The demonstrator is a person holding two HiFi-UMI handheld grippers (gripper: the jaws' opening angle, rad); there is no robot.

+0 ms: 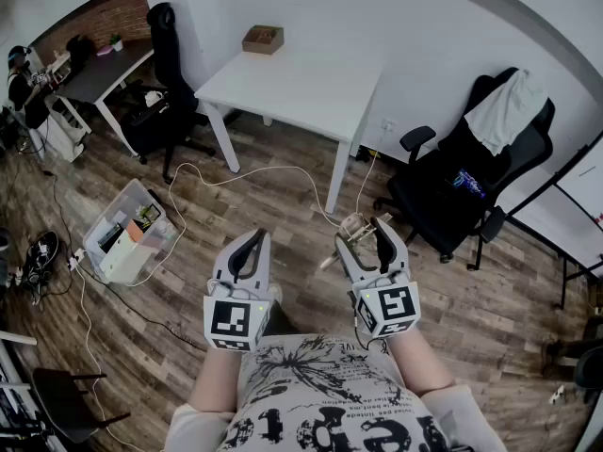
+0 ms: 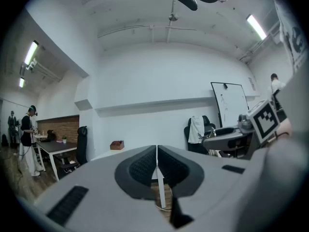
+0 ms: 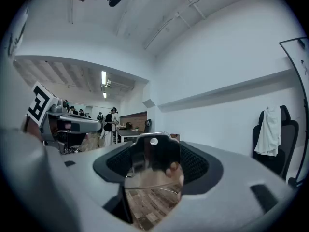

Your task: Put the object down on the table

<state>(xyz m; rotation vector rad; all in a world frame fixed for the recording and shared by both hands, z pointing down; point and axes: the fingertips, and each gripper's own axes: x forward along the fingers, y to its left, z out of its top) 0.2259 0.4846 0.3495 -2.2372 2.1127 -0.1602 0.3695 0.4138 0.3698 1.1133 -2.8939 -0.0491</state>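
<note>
A clear plastic storage bin point(image 1: 118, 210) sits on the brown wood-plank floor point(image 1: 490, 299), well off to the left of the left jaws. A thin white cable point(image 1: 236, 179) trails over the boards ahead of them.

The left gripper point(image 1: 255, 238) point(image 2: 157, 150) hangs in the air above the floor. Its two dark ribbed pads are pressed together along one thin seam, with nothing between them.

Ahead of both pairs of jaws, and well apart from them, stands a white rectangular table point(image 1: 311, 83). A small brown wooden box point(image 1: 263, 39) point(image 2: 117, 145) rests on its far corner.

The right gripper point(image 1: 363, 236) point(image 3: 153, 153) is level with the left one and just beside it. Its jaws stand wide apart and are clamped on a clear glossy object point(image 1: 350, 226) point(image 3: 152, 170). The object fills the whole gap from pad to pad. In the right gripper view it is a see-through, flat-sided piece with a small round pale spot near its top edge, and the floor boards show through its lower part. In the head view it shows pale tan at the jaw tips. What it is cannot be told. It is held in the air over the floor, short of the table and not touching it.

To the right of the right jaws stands a black office chair point(image 1: 452, 186) point(image 3: 277, 151), with a white garment point(image 1: 509, 109) point(image 3: 268, 128) draped over its back.
</note>
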